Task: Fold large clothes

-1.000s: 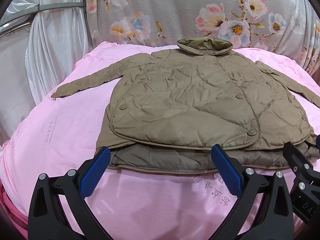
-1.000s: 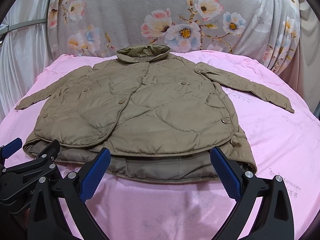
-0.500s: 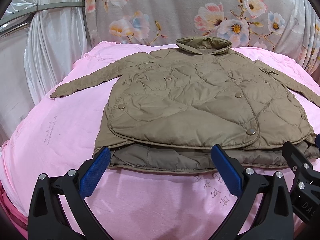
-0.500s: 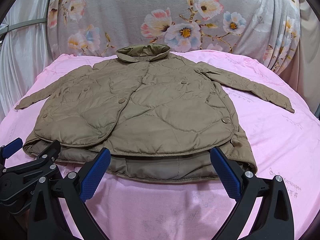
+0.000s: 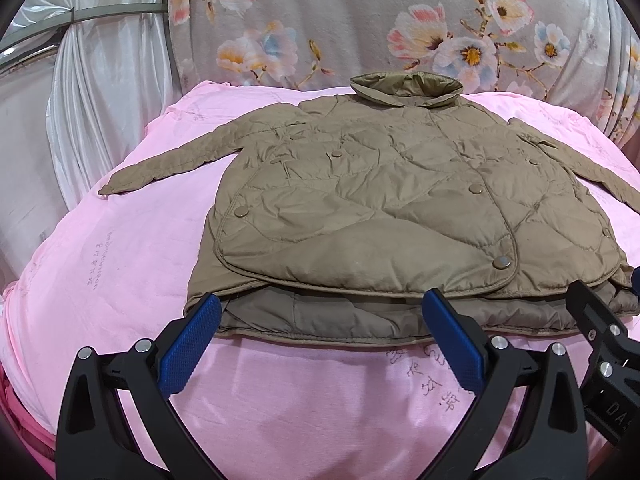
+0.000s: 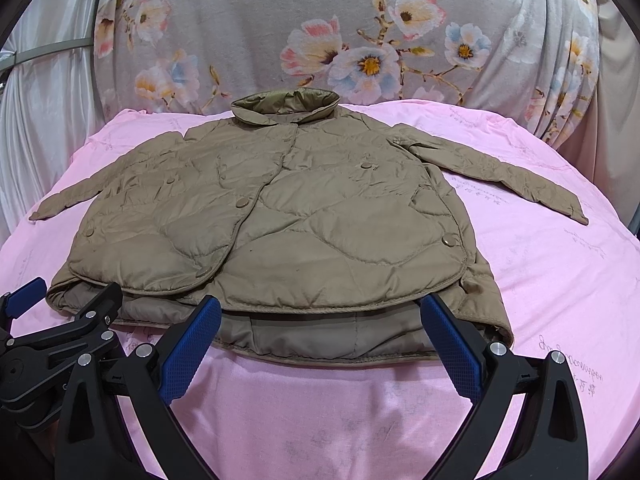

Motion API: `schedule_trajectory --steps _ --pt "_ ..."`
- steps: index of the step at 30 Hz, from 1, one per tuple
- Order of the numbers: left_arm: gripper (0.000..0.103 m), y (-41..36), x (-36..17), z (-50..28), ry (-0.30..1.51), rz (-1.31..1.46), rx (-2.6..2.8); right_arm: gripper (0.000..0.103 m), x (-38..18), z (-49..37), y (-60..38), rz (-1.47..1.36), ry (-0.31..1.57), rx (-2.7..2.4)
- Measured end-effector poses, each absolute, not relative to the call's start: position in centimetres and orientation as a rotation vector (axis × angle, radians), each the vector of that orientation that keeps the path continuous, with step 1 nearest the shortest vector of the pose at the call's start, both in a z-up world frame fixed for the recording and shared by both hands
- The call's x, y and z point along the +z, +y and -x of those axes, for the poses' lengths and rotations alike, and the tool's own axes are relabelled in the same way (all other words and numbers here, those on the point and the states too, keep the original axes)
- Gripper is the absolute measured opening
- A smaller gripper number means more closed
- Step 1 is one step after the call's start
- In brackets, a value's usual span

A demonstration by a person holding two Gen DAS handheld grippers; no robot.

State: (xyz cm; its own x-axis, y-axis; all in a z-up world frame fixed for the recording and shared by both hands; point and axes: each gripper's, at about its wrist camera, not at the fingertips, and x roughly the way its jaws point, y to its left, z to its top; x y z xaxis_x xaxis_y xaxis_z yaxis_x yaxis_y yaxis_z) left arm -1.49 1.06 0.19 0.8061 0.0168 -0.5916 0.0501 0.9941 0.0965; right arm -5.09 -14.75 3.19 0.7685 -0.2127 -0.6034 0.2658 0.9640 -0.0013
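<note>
1. Left tool [image 5: 320, 322] is hovering at the near hem, blue pads spread wide, gripping nothing.
2. Khaki quilted jacket [image 5: 384, 208] is lying flat, front up, sleeves spread, on the pink bed sheet [image 5: 120, 264].
3. Right tool [image 6: 320, 320] is likewise gaping empty beside the hem.

Bare along the near edge of the pink quilted bed cover [image 5: 120, 280], and at both side edges past the sleeves. Blocked across the middle by the spread khaki quilted jacket [image 6: 280, 216]; closed off behind by the grey floral curtain [image 6: 360, 20].
</note>
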Motion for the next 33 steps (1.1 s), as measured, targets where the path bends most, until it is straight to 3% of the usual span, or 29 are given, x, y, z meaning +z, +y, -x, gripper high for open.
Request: schedule_trajectory --steps 15,24,33 --pt "0.098 1.9 -0.3 1.2 0.702 -0.05 -0.053 0.098 5.8 7.3 -22.1 -0.33 0.536 -0.241" --pt "0.098 5.2 3.1 -1.2 0.674 -0.037 0.008 0.098 4.6 3.3 -41.6 -0.62 0.593 -0.487" --pt "0.098 8.2 4.0 -7.1 0.788 0.065 0.101 0.089 0.1 -0.2 -54.4 -0.906 0.61 -0.654"
